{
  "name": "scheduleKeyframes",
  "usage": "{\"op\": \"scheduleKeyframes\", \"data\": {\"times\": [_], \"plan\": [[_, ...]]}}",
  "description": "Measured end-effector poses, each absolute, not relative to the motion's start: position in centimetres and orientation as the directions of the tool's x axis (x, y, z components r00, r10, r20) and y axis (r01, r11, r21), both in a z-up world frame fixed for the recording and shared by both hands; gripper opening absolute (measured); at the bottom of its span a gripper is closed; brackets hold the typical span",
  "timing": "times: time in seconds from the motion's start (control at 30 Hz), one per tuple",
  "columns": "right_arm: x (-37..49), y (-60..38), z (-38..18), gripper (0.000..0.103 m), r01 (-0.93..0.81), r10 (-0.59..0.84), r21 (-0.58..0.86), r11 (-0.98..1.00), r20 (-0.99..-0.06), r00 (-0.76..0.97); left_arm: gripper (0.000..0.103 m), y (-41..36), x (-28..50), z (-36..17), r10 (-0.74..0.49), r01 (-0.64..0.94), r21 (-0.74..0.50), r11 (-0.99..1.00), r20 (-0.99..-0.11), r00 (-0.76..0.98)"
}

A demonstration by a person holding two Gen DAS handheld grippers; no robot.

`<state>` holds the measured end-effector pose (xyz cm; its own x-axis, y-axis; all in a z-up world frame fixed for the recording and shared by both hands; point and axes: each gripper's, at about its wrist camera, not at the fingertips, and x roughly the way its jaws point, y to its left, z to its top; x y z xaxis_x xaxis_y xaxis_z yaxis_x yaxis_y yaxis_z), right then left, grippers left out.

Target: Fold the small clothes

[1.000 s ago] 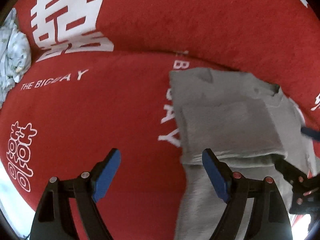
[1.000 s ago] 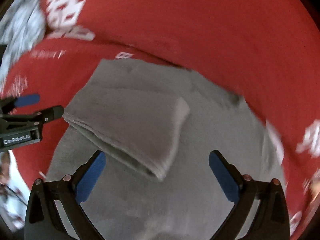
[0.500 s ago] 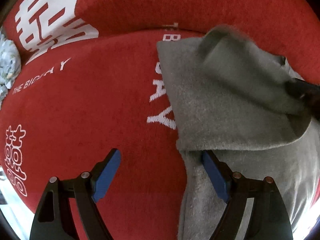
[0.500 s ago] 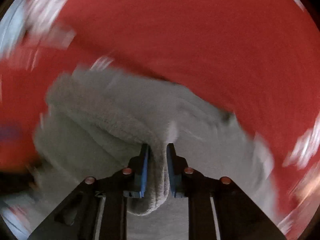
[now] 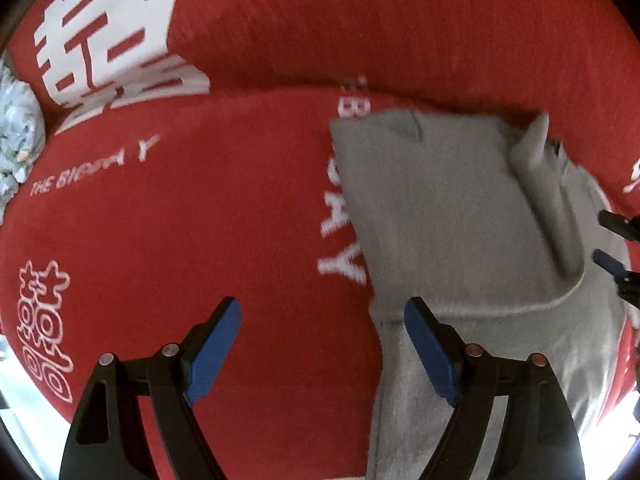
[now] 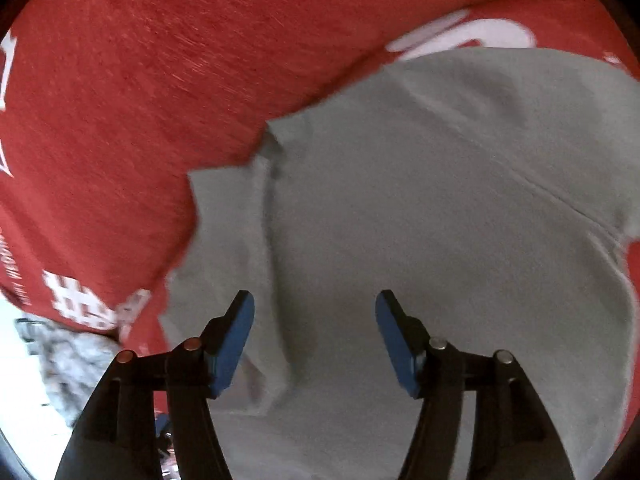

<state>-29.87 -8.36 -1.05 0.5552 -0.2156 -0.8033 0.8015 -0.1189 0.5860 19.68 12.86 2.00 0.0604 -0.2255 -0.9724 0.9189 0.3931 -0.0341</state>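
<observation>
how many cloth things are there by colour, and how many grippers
grey garment: 1
red blanket with white print: 1
pale floral cloth at the left edge: 1
grippers: 2, left gripper, right gripper, both with jaws apart and nothing in them
total: 5

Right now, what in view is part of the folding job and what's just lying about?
Job:
- grey garment, partly folded
- left gripper, open
- right gripper, jaws just opening, nothing pinched

Lying about:
- red blanket underneath
- floral cloth, at the edge
</observation>
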Motion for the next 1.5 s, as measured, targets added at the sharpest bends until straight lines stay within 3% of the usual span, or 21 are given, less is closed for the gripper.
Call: {"op": "scheduleKeyframes", "data": {"times": [0.17,0.2,0.23,0.27,0.3,0.53,0.6,0.67,0.8,0.97,1.03,1.1,1.13,1.17,1.2,1.37,1.5], "plan": [[-27.2,-12.5,-3.5,0.067,0.711,-0.137,0.691,-0.131,-0.723,0.677,0.085,9.1,21.5,1.6,-0.233,0.913,-0.04,0.406,-0.971,0.061],[-26.8,-12.8,-3.9,0.062,0.705,-0.115,0.696,-0.134,-0.718,0.687,0.085,8.0,21.6,1.1,-0.23,0.915,-0.031,0.403,-0.971,0.068],[-26.3,-13.3,-4.3,0.053,0.71,-0.105,0.692,-0.132,-0.722,0.684,0.085,7.4,21.7,0.7,-0.223,0.915,-0.025,0.402,-0.972,0.072],[-26.1,-13.6,-4.1,0.018,0.727,-0.106,0.676,-0.122,-0.737,0.668,0.085,7.0,21.7,0.3,-0.217,0.915,-0.025,0.403,-0.974,0.069],[-26.1,-13.6,-4.0,0.006,0.735,-0.104,0.668,-0.115,-0.744,0.66,0.085,6.4,21.7,-0.1,-0.211,0.914,-0.028,0.405,-0.975,0.064],[-33.6,-10.6,0.4,0.007,0.729,-0.346,0.644,-0.23,-0.755,0.558,0.084,4.2,21.8,-1.1,-0.198,0.914,-0.049,0.403,-0.98,0.035],[-36.0,-9.0,0.1,0.021,0.739,-0.373,0.594,-0.317,-0.795,0.479,0.084,3.4,22.1,-1.6,-0.187,0.913,-0.061,0.403,-0.982,0.016],[-36.9,-7.7,-0.5,0.052,0.726,-0.35,0.583,-0.365,-0.808,0.474,0.084,2.6,22.6,-2.2,-0.169,0.91,-0.071,0.409,-0.986,-0.001],[-35.1,-4.5,-0.9,0.052,0.64,-0.279,0.685,-0.348,-0.728,0.627,0.084,1.3,23.0,-2.7,-0.161,0.91,-0.104,0.401,-0.986,-0.042],[-23.1,-0.9,-3.6,0.052,0.548,-0.046,0.773,-0.32,-0.591,0.806,0.084,0.4,23.0,-3.2,-0.131,0.919,-0.116,0.376,-0.989,-0.071],[-19.5,-0.6,-4.7,0.052,0.522,-0.015,0.785,-0.334,-0.558,0.83,0.071,0.3,23.0,-3.3,-0.124,0.919,-0.138,0.369,-0.987,-0.098],[-16.7,-0.8,-5.5,0.051,0.516,-0.011,0.782,-0.351,-0.554,0.832,0.027,0.3,23.1,-3.7,-0.123,0.915,-0.175,0.364,-0.983,-0.139],[-15.7,-0.9,-5.9,0.044,0.519,-0.017,0.776,-0.359,-0.561,0.827,0.022,0.2,23.1,-3.6,-0.134,0.914,-0.189,0.358,-0.98,-0.15],[-15.3,-1.3,-6.1,0.011,0.524,-0.018,0.769,-0.366,-0.568,0.823,0.012,0.2,23.2,-3.2,-0.149,0.916,-0.198,0.347,-0.977,-0.155],[-15.0,-1.7,-6.2,0.006,0.531,-0.011,0.762,-0.371,-0.575,0.818,0.012,0.1,23.3,-2.9,-0.153,0.916,-0.206,0.345,-0.975,-0.162],[-11.1,-1.5,-5.3,0.006,0.491,-0.004,0.802,-0.341,-0.524,0.852,0.009,1.0,25.2,-1.8,-0.192,0.922,-0.224,0.316,-0.967,-0.169],[-9.0,-0.7,-6.4,0.008,0.548,0.025,0.762,-0.345,-0.576,0.817,0.009,1.9,26.3,-3.4,-0.178,0.918,-0.23,0.323,-0.968,-0.18]]}}
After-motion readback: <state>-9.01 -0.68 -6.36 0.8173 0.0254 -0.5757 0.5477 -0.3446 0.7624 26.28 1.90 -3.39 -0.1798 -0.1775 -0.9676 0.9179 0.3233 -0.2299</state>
